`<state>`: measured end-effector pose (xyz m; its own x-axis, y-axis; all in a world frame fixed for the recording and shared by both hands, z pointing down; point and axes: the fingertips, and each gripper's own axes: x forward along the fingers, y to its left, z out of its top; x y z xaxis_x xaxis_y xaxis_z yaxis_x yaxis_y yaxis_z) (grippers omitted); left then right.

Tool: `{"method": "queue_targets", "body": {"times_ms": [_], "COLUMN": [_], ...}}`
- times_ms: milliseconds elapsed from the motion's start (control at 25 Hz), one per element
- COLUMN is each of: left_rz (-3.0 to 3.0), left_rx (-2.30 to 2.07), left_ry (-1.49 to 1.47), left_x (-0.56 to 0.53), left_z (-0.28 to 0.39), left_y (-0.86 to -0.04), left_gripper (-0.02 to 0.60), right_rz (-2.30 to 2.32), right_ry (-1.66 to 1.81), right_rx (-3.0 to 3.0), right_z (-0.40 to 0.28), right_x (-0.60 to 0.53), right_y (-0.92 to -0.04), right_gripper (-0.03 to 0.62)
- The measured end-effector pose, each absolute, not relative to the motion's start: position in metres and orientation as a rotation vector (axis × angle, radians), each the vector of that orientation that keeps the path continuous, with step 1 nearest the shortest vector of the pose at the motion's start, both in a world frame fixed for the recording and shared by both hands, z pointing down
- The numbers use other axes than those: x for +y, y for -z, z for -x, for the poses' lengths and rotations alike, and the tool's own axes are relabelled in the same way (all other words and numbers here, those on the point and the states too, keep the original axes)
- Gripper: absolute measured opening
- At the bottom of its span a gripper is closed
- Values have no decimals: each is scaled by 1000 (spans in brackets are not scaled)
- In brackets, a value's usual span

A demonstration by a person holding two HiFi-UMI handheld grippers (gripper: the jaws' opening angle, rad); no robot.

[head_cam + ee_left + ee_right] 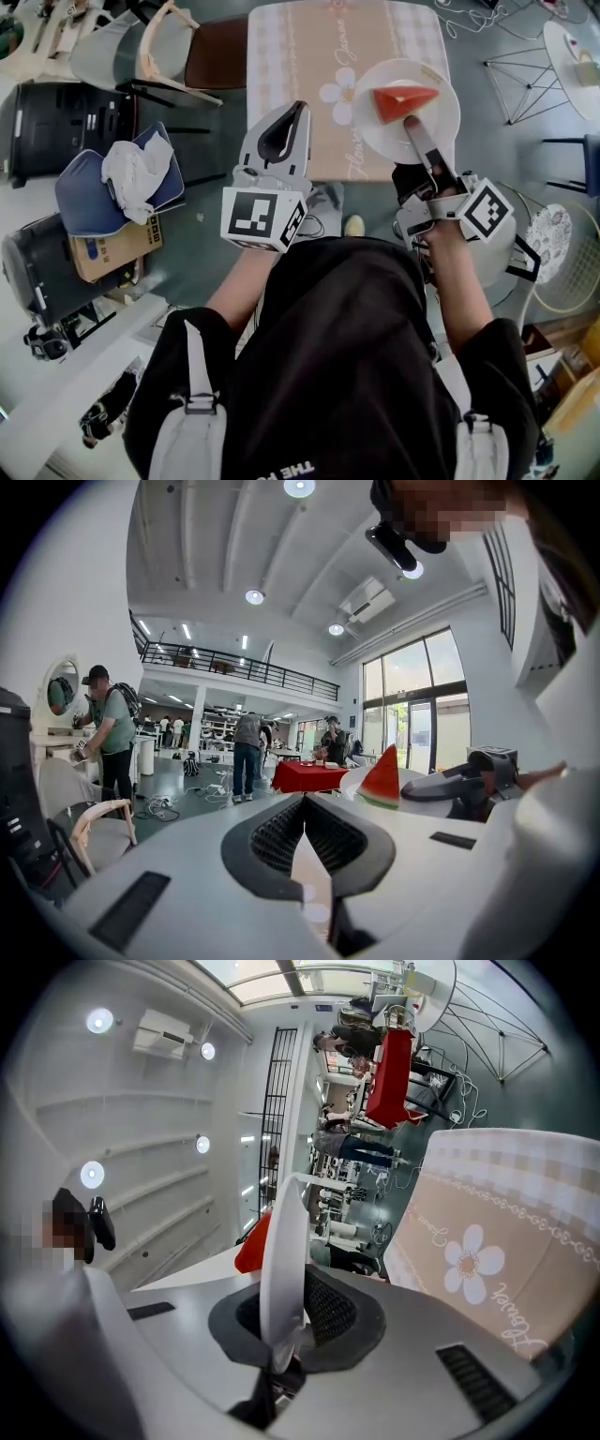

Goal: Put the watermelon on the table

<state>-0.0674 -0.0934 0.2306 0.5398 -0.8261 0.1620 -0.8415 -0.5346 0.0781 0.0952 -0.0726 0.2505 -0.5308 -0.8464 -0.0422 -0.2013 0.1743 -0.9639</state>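
One plate [439,120] bearing watermelon [403,98] is clamped in the right gripper [410,124]'s jaws over the counter [300,56]; left gripper [291,117]'s jaws together, empty. Next, probably: lower it level.

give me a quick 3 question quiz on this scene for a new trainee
1. True or false: the left gripper holds the watermelon slice.
2. Multiple choice: the right gripper is shut on A) the white plate at its rim, B) the slice itself, C) nothing.
3. Fill in: the tablecloth has a ___ printed on it.

Key: 1 false, since its jaws hold nothing; 2 A; 3 flower.
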Motion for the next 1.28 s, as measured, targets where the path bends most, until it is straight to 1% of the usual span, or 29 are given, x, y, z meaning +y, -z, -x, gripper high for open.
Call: {"method": "queue_targets", "body": {"times_ms": [400, 1280], "left_rz": [-2619, -2627], "left_rx": [-1366, -1210], "left_ry": [-180, -175], "left_x": [-145, -229], "left_z": [68, 80], "left_y": [-244, -265], "left_gripper": [12, 12], "right_rz": [1007, 1047], "right_ry": [1358, 1320], "right_rx": [1848, 1824], "right_z": [-100, -77], "right_x": [-118, -188], "right_y": [-252, -254], "right_gripper": [25, 25]}}
